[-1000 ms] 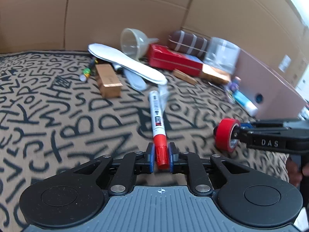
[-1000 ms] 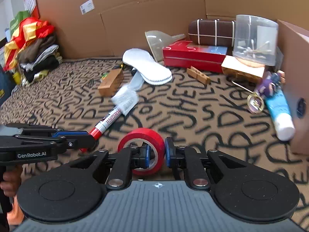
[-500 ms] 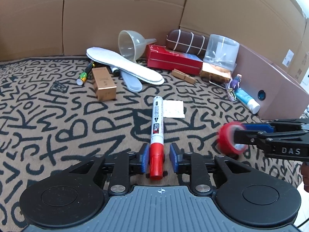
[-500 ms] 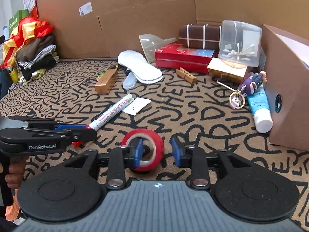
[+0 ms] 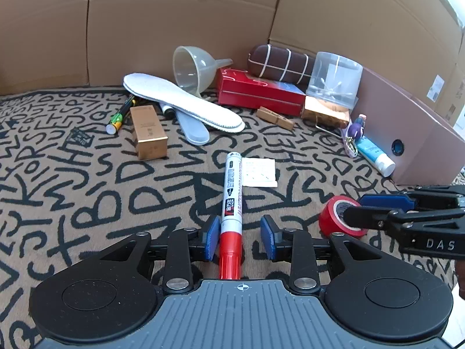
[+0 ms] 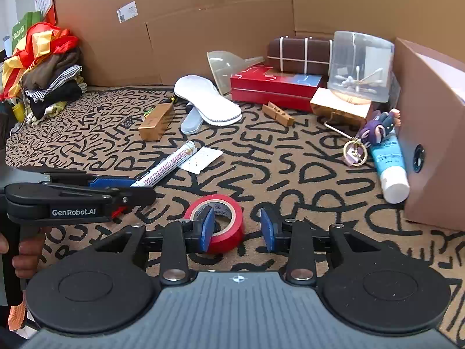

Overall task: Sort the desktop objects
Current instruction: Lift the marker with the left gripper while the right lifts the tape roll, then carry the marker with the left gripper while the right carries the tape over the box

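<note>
Both down on the counter's near edge: marker (image 5: 231,200) lying between wide left gripper (image 5: 240,237), tape roll (image 6: 216,221) inside wide right gripper (image 6: 237,229). Back-edge clutter unsorted; prob. most work left.

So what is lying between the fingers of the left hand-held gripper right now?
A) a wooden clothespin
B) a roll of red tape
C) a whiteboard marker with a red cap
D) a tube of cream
C: the marker lies on the patterned mat between the open fingers of the left hand-held gripper, while the red tape sits at the right hand-held gripper.
</note>
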